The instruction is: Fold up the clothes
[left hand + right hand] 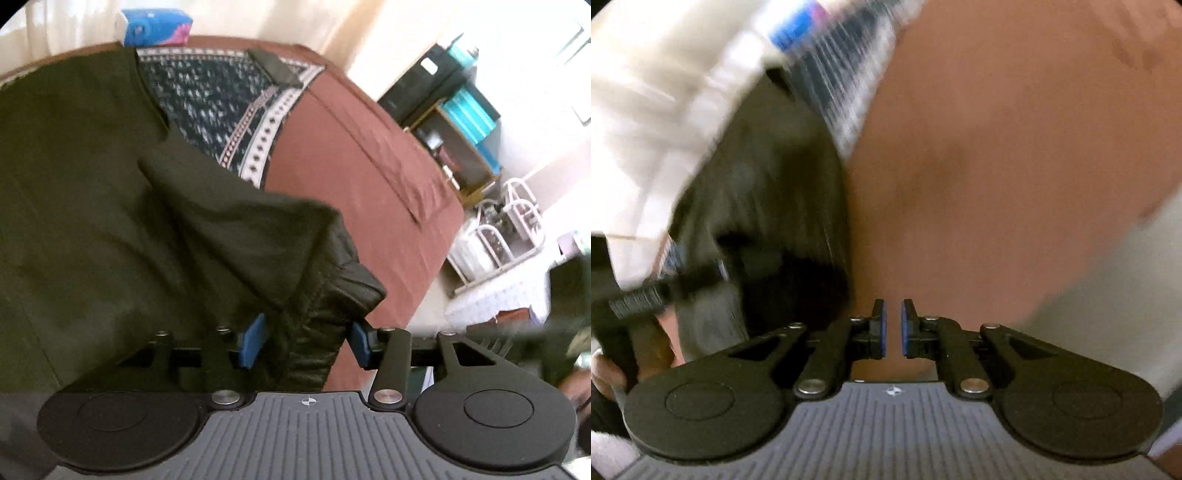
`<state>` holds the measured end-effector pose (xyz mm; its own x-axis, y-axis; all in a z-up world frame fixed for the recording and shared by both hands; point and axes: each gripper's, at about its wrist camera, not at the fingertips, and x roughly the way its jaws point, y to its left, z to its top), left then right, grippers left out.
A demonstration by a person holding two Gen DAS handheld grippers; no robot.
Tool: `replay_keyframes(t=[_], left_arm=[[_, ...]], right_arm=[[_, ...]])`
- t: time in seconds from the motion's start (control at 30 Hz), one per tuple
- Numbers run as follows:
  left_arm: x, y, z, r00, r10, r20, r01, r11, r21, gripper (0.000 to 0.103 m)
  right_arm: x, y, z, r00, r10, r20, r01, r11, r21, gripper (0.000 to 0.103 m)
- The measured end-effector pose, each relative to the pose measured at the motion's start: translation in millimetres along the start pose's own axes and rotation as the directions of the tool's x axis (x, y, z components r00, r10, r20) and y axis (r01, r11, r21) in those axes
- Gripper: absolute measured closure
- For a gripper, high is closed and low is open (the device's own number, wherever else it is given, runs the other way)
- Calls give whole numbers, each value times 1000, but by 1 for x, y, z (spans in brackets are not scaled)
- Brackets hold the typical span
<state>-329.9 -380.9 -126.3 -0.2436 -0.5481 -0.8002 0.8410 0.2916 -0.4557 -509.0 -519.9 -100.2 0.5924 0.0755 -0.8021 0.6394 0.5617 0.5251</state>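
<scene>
Left view: my left claw (304,341) stands wide, dark green garment (110,221) bunched between its pads — spread over the bed (351,155).
Right view: blurred — my right claw (894,328) nearly closed, empty, above bare sheet.

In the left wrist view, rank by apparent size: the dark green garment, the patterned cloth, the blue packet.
1. Dark green garment, largest, though nearest the camera.
2. Patterned cloth.
3. Blue packet, smallest, farthest away.
</scene>
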Motion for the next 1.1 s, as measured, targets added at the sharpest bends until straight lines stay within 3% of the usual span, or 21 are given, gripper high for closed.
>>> replay_keyframes(t=[0.07,0.13,0.17,0.2,0.23,0.4,0.5,0.53,0.57,0.6,0.7,0.77,0.87,0.9,0.93,1.1], left_arm=[[0,-1,-1,1000,-13,5,13,1000,9,40],[-1,-2,-1,1000,-26,10,25,1000,18,40],[-1,-3,-2,999,-32,13,32,999,22,40],[-1,-4,-2,999,-38,16,38,999,27,40],[-1,-4,-2,999,-45,18,44,999,31,40],[-2,-8,-6,998,-54,16,54,998,40,40],[-11,0,-8,999,-42,27,42,999,5,40],[-16,4,-9,999,-35,34,35,999,-11,40],[-23,7,-12,999,-25,47,27,999,-28,40],[-32,11,-16,998,-16,67,19,999,-48,40],[-67,31,-27,988,29,149,-8,990,-144,40],[-91,47,-38,975,84,203,-37,974,-225,40],[-122,71,-53,941,227,251,-130,927,-351,40],[-132,79,-58,925,275,262,-158,906,-393,40],[-141,88,-62,906,326,268,-188,881,-434,40],[-175,121,-76,793,553,256,-320,736,-597,40]], right_arm=[[-15,22,23,996,-2,94,11,995,-100,89],[-24,48,44,988,10,152,21,978,-206,68],[-22,61,54,988,21,153,20,965,-261,61],[-15,73,64,990,23,137,22,948,-318,48],[-8,85,69,994,11,111,32,924,-381,43],[52,121,61,986,-160,49,153,750,-644,43],[80,118,51,977,-212,16,163,697,-698,44],[86,115,48,975,-221,5,160,688,-708,58],[89,114,47,975,-222,-10,151,691,-707,80],[86,110,50,978,-206,-29,132,725,-676,99],[68,73,77,998,-52,-47,27,905,-425,99],[64,30,92,998,34,-47,-42,980,-196,99],[73,-17,98,996,12,-91,-16,999,-42,89],[75,-27,98,994,-3,-105,1,1000,-24,77],[74,-28,99,994,-21,-105,17,999,-40,70],[60,-8,100,996,-60,-66,41,967,-251,65]])
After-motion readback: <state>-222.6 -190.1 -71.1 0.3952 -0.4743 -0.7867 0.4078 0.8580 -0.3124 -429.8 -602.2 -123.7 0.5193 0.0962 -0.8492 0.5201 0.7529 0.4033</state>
